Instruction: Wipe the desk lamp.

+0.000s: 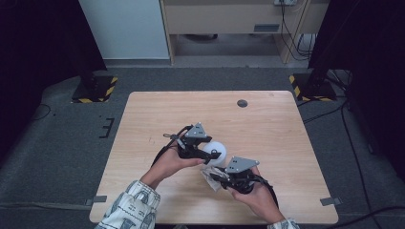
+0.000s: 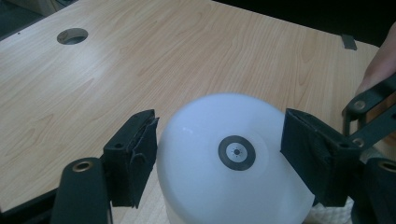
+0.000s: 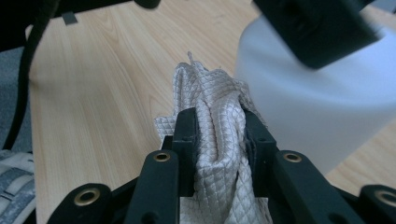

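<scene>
A white rounded plastic object (image 1: pixel 218 148) (image 2: pixel 205 186) with a small dark ring on top stands on the wooden table (image 1: pixel 191 109), near its middle. My left gripper (image 1: pixel 210 153) (image 2: pixel 218 158) straddles it, pads against both sides, shut on it. In the right gripper view the white object (image 3: pixel 317 102) is at the right, and one of the left gripper's pads (image 3: pixel 317 28) rests against its top. My right gripper (image 1: pixel 213 177) (image 3: pixel 219 135) is shut on a bunched, pale quilted cloth (image 1: pixel 208 181) (image 3: pixel 215 93), which is held right beside the white object's side.
A round cable hole (image 1: pixel 242 103) (image 2: pixel 72 36) lies near the table's far edge. Grey tape marks (image 1: pixel 329 201) sit at the near corners. Bare wood extends to the left, right and far side. Dark stands and cables are on the floor around the table.
</scene>
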